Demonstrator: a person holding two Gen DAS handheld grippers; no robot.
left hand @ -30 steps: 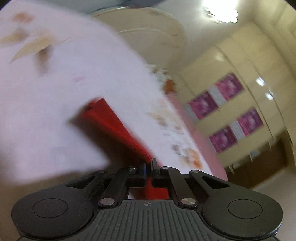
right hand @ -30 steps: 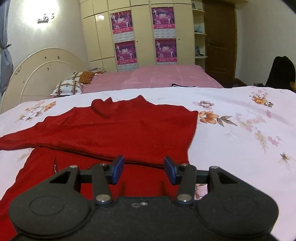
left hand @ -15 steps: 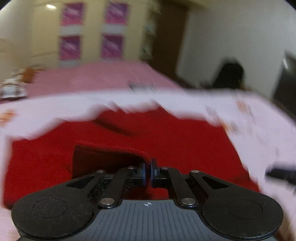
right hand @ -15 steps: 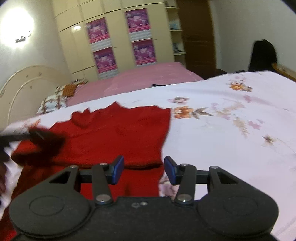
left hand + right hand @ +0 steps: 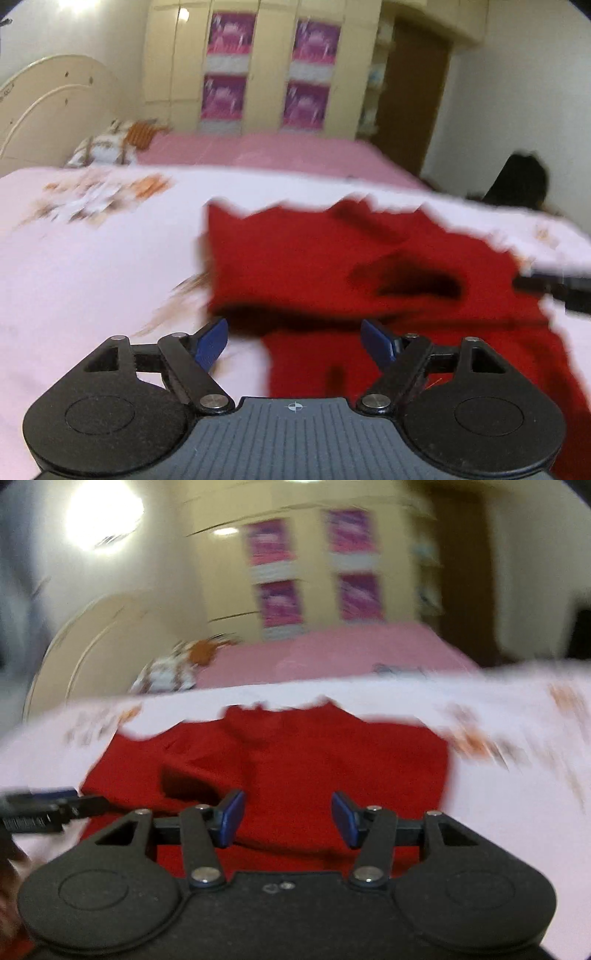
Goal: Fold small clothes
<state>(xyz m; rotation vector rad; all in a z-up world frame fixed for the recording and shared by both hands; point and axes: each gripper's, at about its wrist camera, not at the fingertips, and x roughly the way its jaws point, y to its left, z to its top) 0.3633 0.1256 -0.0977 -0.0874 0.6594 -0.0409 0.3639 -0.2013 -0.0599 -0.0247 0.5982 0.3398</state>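
Observation:
A red sweater (image 5: 332,258) lies flat on the white floral bedspread (image 5: 92,266), both sleeves folded in over its body. It also shows in the right wrist view (image 5: 295,760). My left gripper (image 5: 294,343) is open and empty, just above the sweater's near left edge. My right gripper (image 5: 287,818) is open and empty over the sweater's lower middle. The other gripper's tip shows at the right edge of the left wrist view (image 5: 554,286) and at the left edge of the right wrist view (image 5: 40,808). Both views are blurred.
A second bed with a pink cover (image 5: 277,155) stands behind, with pillows (image 5: 110,147) and a cream headboard (image 5: 48,107). A cream wardrobe with purple posters (image 5: 266,74) and a brown door (image 5: 406,99) line the back wall. A dark object (image 5: 517,181) is at the right.
My left gripper has opened and let go of the red sleeve, which now lies folded over the sweater's body. The right gripper stayed open and swung left over the sweater.

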